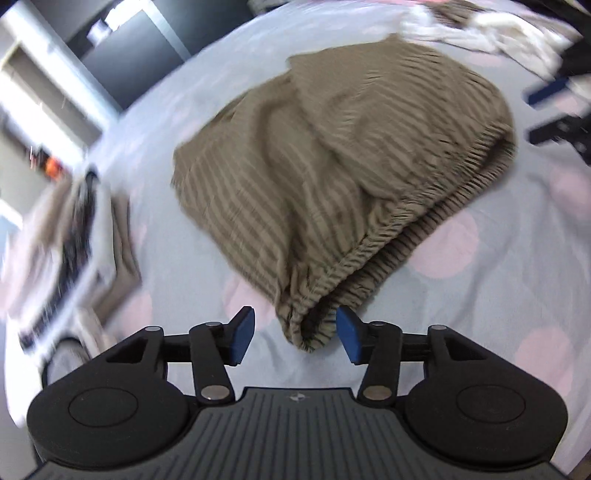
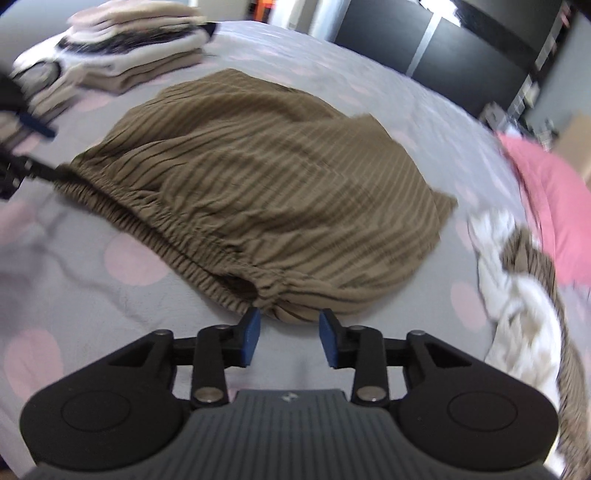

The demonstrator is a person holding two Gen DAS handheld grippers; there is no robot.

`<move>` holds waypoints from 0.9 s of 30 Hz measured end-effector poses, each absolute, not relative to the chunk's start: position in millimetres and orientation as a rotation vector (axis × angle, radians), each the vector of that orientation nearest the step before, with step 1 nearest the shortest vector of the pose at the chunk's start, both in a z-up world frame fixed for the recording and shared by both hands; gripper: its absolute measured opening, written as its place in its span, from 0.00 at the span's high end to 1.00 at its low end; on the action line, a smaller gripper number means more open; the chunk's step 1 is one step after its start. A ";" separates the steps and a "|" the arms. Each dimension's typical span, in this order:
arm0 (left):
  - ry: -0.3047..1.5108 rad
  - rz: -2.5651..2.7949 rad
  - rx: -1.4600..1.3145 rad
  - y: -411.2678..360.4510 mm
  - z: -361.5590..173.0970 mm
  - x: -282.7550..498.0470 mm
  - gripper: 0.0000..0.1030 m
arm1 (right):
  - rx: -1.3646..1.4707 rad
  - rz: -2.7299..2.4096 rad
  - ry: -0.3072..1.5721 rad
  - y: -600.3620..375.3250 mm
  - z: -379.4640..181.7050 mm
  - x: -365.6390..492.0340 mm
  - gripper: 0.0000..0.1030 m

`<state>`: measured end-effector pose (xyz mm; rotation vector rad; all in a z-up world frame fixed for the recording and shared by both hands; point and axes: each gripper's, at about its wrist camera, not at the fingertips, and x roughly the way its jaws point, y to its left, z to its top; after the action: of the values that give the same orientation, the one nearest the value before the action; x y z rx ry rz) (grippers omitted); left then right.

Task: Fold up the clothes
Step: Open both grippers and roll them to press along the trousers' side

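A: Left tongs [image 1: 295, 334] are released, blue pads apart, and one end of the elastic waistband of the brown ribbed garment [image 1: 332, 155] sits in the gap; pads not pressing it. Right tongs [image 2: 289, 338] are released too, pads spread either side of the other waistband end, cloth just ahead of the tips.

B: Where's the garment?

A: Lying on the bed [image 1: 480, 295], on a grey sheet with pink dots, bunched, waistband edge nearest me. The same garment [image 2: 266, 177] fills the middle of the right view.

B: What does one camera catch that the other misses?

A: Right view gives a clean look at the stack of folded clothes [image 2: 122, 55] behind the garment on the far left, plus a pink pillow [image 2: 554, 206] at the right edge. In the left view that stack [image 1: 74, 229] is only a blur at the left edge, and there's no pillow. The white and brown crumpled pile [image 2: 524, 302] is close on the right in the right view; in the left view that pile [image 1: 487, 33] is far, top right.

B: Do the tongs see each other?

A: Yes. The right tongs [image 1: 554, 110] show at the left view's right edge, blurred. The left tongs [image 2: 26, 147] show at the right view's left edge, by the waistband end.
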<state>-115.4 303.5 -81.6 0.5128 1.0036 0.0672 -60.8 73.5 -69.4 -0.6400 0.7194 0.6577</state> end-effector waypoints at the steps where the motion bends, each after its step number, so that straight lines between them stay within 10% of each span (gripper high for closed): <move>1: 0.983 0.042 0.578 294.7 -84.9 -117.9 0.52 | -0.683 0.674 0.684 78.0 -71.7 -66.8 0.51; 7: 0.905 -0.020 0.954 257.4 -131.6 -130.5 0.46 | -0.994 0.788 0.471 101.7 -95.6 -104.0 0.30; 23: 0.815 0.046 1.189 249.8 -184.8 -120.6 0.45 | -1.320 0.718 0.332 134.2 -152.0 -98.3 0.33; 27: 0.826 0.052 1.156 247.8 -176.7 -116.9 0.54 | -1.352 0.684 0.305 131.9 -160.3 -96.5 0.49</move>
<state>-116.9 247.8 -176.7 1.1563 0.8261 0.0519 -96.5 131.9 -160.3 -1.3516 0.3050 0.6842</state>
